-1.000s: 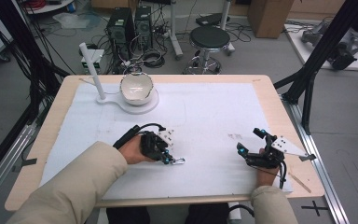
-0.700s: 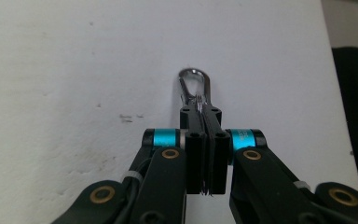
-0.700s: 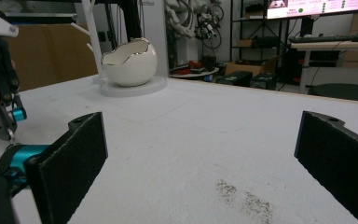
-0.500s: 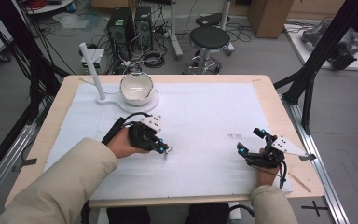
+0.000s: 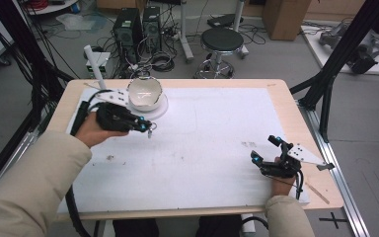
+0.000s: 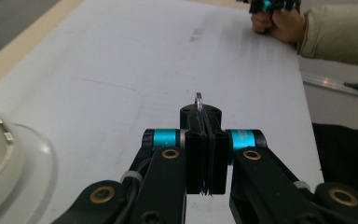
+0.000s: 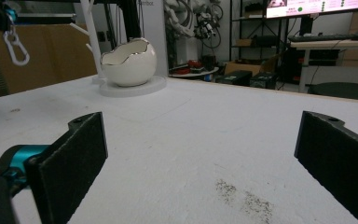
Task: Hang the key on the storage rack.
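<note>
My left gripper (image 5: 145,127) hovers over the back left of the table, just in front of the bowl, shut on a small silver clip (image 5: 150,132). In the left gripper view the clip's thin metal edge (image 6: 198,100) pokes up between the pressed jaws. In the right gripper view the clip (image 7: 17,45) hangs as an oval loop at the top left. A white egg-shaped bowl (image 5: 144,92) sits on a round white base (image 5: 162,109). My right gripper (image 5: 264,148) rests at the table's front right, open, with nothing between its jaws (image 7: 200,154).
A white sheet (image 5: 202,133) covers most of the wooden table (image 5: 286,98). A white post (image 5: 94,64) rises behind the bowl. A dark smudge (image 7: 244,198) marks the sheet near my right gripper. Beyond the table stand a stool (image 5: 222,42) and computer towers (image 5: 138,24).
My left gripper has lifted the clip off the sheet and carried it from the front middle toward the back left, close to the bowl. The right gripper has stayed put.
</note>
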Motion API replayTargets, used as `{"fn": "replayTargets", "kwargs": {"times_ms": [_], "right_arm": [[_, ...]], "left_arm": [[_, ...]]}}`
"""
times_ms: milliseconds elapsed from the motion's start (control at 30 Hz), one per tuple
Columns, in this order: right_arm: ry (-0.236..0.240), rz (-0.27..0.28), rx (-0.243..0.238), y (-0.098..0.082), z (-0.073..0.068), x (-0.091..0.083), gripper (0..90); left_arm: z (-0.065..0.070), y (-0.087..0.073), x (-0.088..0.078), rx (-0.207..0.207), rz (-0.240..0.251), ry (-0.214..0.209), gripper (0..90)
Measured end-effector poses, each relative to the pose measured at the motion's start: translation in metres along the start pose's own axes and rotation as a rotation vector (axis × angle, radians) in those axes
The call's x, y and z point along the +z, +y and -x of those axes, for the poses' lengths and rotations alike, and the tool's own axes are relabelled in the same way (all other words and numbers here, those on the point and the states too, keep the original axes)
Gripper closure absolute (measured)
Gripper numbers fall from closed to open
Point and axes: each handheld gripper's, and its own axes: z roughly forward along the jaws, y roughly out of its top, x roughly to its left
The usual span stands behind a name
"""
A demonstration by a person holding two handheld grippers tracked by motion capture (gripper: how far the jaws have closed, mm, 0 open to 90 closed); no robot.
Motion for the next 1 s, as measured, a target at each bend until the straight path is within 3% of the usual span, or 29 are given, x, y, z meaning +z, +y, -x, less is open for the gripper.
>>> {"fn": "replayTargets", "kwargs": {"times_ms": [300,567,700,1000], "right_arm": [[0.000,-0.014,0.002,0.000,-0.001,0.001,1.5],[-0.001,-0.015,-0.002,0.000,-0.001,0.001,1.5],[-0.001,-0.015,-0.004,0.000,-0.001,0.001,1.5],[-0.005,-0.017,-0.005,0.000,-0.001,0.001,1.5]], "left_arm": [[-0.032,0.002,-0.072,-0.031,0.080,0.099,88.4],[-0.061,-0.004,-0.120,-0.077,0.122,0.183,88.4],[-0.075,-0.010,-0.133,-0.102,0.128,0.213,88.4],[-0.109,-0.023,-0.136,-0.143,0.091,0.203,88.4]]}}
